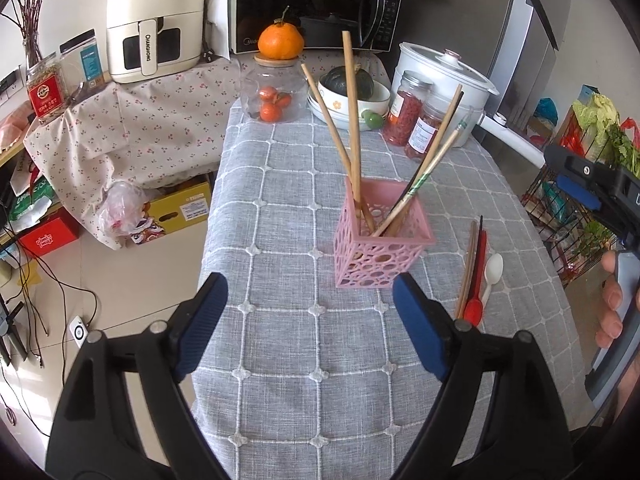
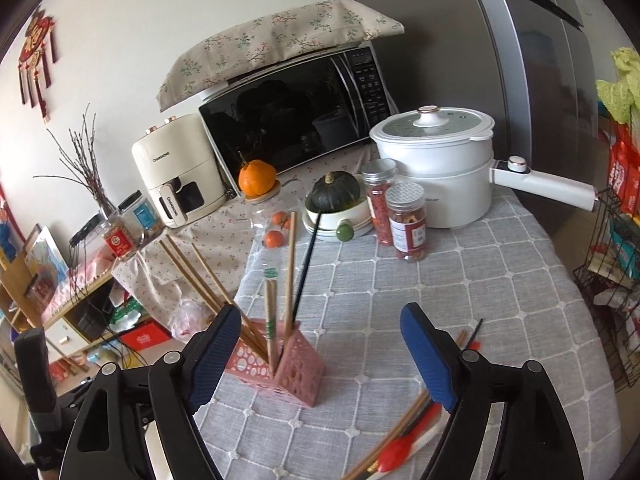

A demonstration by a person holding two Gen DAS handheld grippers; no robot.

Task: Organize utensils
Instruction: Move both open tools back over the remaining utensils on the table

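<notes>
Holder: pink perforated plastic square basket (image 1: 382, 236) stands upright on the grey checked tablecloth of the table (image 1: 280, 320), light-looking and top-heavy with six or so leaning sticks.
Contents: long wooden chopsticks (image 1: 352, 120) and one black chopstick (image 2: 306, 268) fan outward well above the rim; a sideways knock on any of them would likely tip the basket.
Loose utensils: bundle of wooden and black chopsticks (image 1: 472, 264), red plastic spoon (image 1: 476, 300) and white plastic spoon (image 1: 493, 272) lie flat beside the basket, touching one another; judged hard to pick singly, so neighbours may drag or roll.
Left tool (image 1: 308, 332): jaws wide, nothing between them, hovering short of the basket.
Right tool (image 2: 320, 364): jaws wide, empty, above the loose bundle, with the basket's sticks just beside its left finger; a swing that way risks catching them.
Edge: bundle lies toward the table's side; a push could slide pieces off.
</notes>
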